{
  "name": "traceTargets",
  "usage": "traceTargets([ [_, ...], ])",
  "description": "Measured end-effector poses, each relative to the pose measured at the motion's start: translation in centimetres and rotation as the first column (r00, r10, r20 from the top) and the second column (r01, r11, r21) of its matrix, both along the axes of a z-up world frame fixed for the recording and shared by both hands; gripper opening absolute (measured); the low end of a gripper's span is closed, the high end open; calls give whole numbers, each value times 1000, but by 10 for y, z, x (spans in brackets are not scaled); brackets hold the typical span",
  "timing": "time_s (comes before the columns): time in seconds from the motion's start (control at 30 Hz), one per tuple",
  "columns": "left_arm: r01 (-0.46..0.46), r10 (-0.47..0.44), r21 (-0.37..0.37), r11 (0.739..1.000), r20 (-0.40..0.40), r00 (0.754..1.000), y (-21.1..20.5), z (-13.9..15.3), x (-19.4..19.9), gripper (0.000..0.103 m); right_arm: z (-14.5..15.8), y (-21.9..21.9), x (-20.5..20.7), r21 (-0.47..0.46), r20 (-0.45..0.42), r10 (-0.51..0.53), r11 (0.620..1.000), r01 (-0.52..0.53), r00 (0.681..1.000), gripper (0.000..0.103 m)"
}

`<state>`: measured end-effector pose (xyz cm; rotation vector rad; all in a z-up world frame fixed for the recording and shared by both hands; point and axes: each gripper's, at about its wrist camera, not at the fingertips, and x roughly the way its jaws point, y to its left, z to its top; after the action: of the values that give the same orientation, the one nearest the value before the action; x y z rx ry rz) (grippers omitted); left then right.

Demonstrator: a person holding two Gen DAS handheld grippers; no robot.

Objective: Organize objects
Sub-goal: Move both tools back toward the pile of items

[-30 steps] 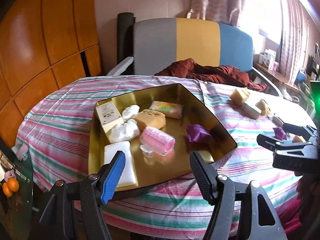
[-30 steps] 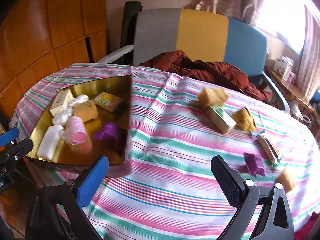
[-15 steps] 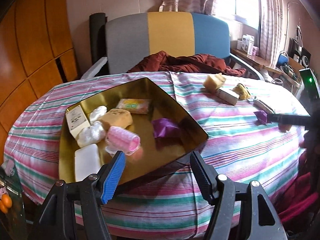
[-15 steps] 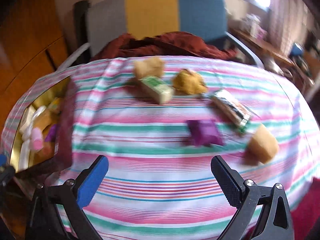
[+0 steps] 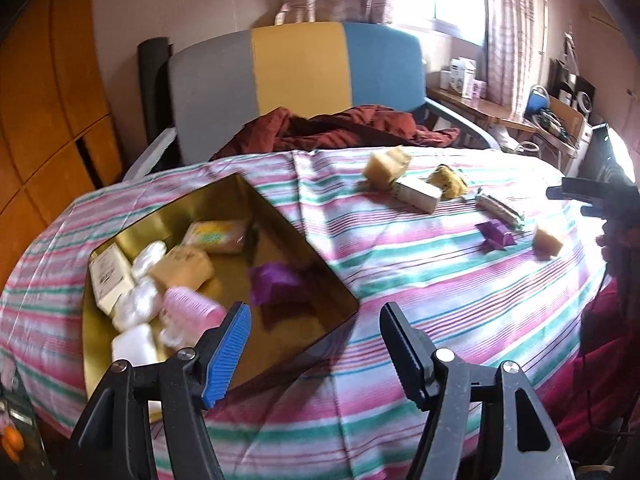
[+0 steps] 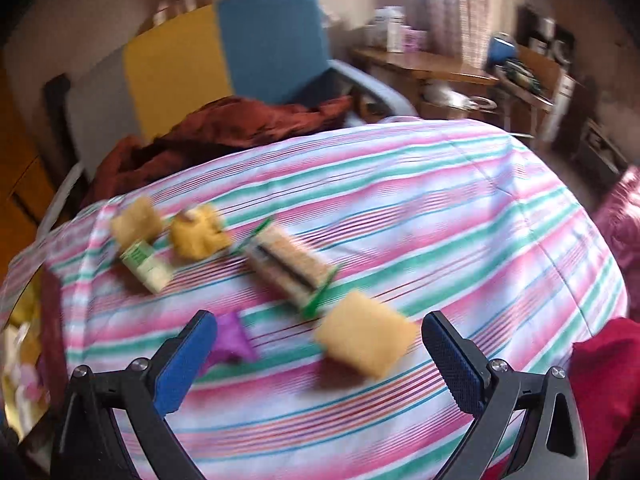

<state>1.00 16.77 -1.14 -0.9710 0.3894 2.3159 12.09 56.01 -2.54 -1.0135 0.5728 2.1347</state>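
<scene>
A gold tray [image 5: 312,256] on the striped tablecloth holds several items: a pink roller [image 5: 192,310], a purple wrapper [image 5: 276,280], white bars and small boxes. My left gripper [image 5: 316,344] is open and empty at the tray's near corner. My right gripper [image 6: 320,356] is open and empty, low over the cloth, with a yellow sponge block [image 6: 366,334] between its fingers' span and a purple wrapper [image 6: 232,340] by the left finger. A wrapped biscuit pack [image 6: 288,268], a green-white box [image 6: 146,266] and two yellow pieces lie beyond. The right gripper also shows in the left wrist view [image 5: 580,200].
A grey, yellow and blue chair [image 5: 296,72] with a dark red cloth [image 5: 340,128] stands behind the round table. Wooden panels [image 5: 44,100] are at the left. A cluttered side table [image 6: 440,68] stands at the back right. The table edge [image 6: 580,240] curves away on the right.
Both views have swung right. My right gripper has moved closer to the loose items at the table's right side; the yellow block now sits between its fingers. Both grippers stay open.
</scene>
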Motion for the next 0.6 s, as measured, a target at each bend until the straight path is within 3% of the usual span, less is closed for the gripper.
traceTargets([
  [0.37,85,-83,-18,996,94,992,73,-10,-20,69,-15,26,21,-160,-97,-106,983,90,990,103],
  [0.47,113,-110,-31,993,83,990,94,-11,-24,80,-17,29,23,-180,-107,-117,979,96,987,103],
  [0.6,142,-138,-22,990,121,983,123,-13,-37,82,-15,30,24,-187,-123,-117,978,93,985,103],
])
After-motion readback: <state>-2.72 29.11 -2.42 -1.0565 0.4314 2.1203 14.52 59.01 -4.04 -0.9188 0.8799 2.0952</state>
